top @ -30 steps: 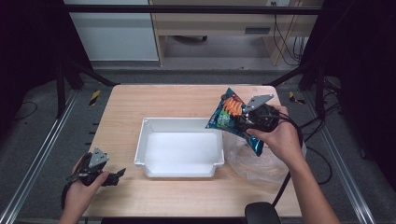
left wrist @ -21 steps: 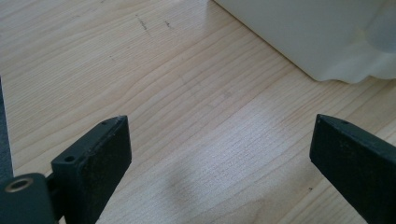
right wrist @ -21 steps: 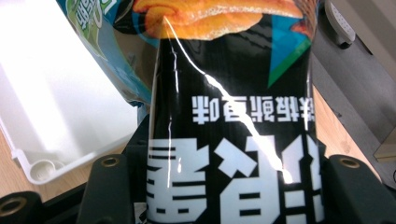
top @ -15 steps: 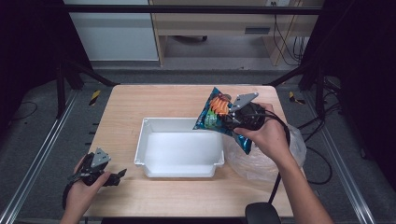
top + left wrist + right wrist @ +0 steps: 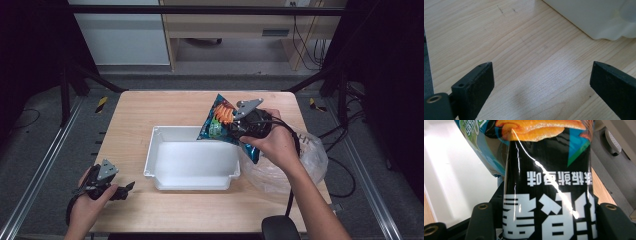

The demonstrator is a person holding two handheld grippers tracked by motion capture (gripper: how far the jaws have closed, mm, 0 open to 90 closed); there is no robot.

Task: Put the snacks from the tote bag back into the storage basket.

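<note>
Right of centre frame, your right gripper (image 5: pixel 239 126) is clamped on the snack bag (image 5: pixel 220 120) above the white tray (image 5: pixel 150 165); left gripper (image 5: pixel 125 188), jaws apart, rests on the counter (image 5: pixel 150 107).

The high view looked forward and down from above the person's side of the table (image 5: pixel 150 115), taking in the whole top, the floor round it and a cabinet beyond. The left gripper view sat low and close over the wood (image 5: pixel 524 50), looking along its two jaws toward a corner of the tray (image 5: pixel 586 17); that corner and the near-left tabletop also lay in the high view, by the left gripper (image 5: pixel 127 189). The right gripper view looked along its jaws from very near the bag (image 5: pixel 549 182), with the tray's white floor (image 5: pixel 454 170) behind at left. The high view shared that bag (image 5: pixel 220 122) and tray (image 5: pixel 150 160), seen from farther off.
</note>
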